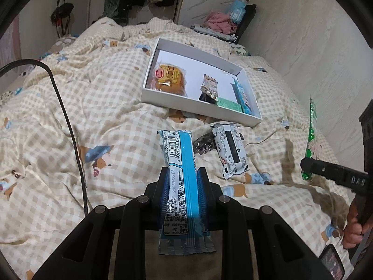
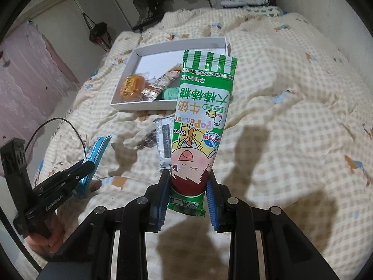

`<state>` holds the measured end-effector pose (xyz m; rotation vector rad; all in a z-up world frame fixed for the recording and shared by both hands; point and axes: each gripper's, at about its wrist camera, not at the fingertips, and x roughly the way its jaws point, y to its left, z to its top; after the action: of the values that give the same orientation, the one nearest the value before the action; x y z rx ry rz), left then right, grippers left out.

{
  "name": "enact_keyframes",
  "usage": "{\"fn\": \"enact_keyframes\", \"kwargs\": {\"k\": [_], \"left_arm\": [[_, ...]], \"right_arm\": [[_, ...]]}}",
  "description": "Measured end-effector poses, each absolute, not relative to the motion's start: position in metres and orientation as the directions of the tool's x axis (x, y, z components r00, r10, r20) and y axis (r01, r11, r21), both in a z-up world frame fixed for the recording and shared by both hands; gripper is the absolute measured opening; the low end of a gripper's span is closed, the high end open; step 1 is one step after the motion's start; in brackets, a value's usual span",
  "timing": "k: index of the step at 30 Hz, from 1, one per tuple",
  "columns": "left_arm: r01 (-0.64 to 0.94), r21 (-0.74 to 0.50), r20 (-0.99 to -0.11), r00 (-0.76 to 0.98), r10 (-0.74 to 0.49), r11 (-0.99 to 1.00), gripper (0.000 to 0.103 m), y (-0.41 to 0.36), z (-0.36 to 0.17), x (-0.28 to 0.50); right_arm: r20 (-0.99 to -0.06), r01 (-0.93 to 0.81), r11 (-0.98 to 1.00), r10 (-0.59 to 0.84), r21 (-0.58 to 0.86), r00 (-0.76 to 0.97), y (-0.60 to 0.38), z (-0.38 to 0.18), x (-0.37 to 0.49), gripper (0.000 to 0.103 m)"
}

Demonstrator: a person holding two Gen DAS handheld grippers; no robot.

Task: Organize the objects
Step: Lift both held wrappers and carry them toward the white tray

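My left gripper (image 1: pixel 183 175) is shut on a blue snack bar (image 1: pixel 180 163), held above the bed; it also shows in the right wrist view (image 2: pixel 93 161). My right gripper (image 2: pixel 188 182) is shut on a green Pop Candy packet (image 2: pixel 200 121), seen edge-on in the left wrist view (image 1: pixel 311 137). A white shallow box (image 1: pixel 198 103) lies on the quilt ahead and holds an orange packet (image 1: pixel 169 78), a silver bar (image 1: pixel 209 85), a green packet (image 1: pixel 229 105) and a blue bar (image 1: pixel 242 95). A black-and-white wrapper (image 1: pixel 230 149) lies on the quilt before the box.
A dark crinkled wrapper (image 1: pixel 204 143) lies beside the black-and-white one. A black cable (image 1: pixel 67 121) crosses the checked quilt (image 1: pixel 105 107) on the left. A wall (image 1: pixel 303 35) runs along the right. Clothes (image 1: pixel 220 22) pile at the bed's far end.
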<state>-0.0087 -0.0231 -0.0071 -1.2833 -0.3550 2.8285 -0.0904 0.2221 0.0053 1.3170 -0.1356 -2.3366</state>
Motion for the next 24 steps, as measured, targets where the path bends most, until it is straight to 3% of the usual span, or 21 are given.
{"fn": "enact_keyframes", "kwargs": {"k": [24], "left_arm": [[0.06,-0.155,-0.773,-0.629,0.083,-0.986,0.026,-0.013,-0.012,-0.014]], "right_arm": [[-0.789,0.364,-0.878,-0.452,0.311,-0.416,0.214,-0.018,-0.079,0.031]]}}
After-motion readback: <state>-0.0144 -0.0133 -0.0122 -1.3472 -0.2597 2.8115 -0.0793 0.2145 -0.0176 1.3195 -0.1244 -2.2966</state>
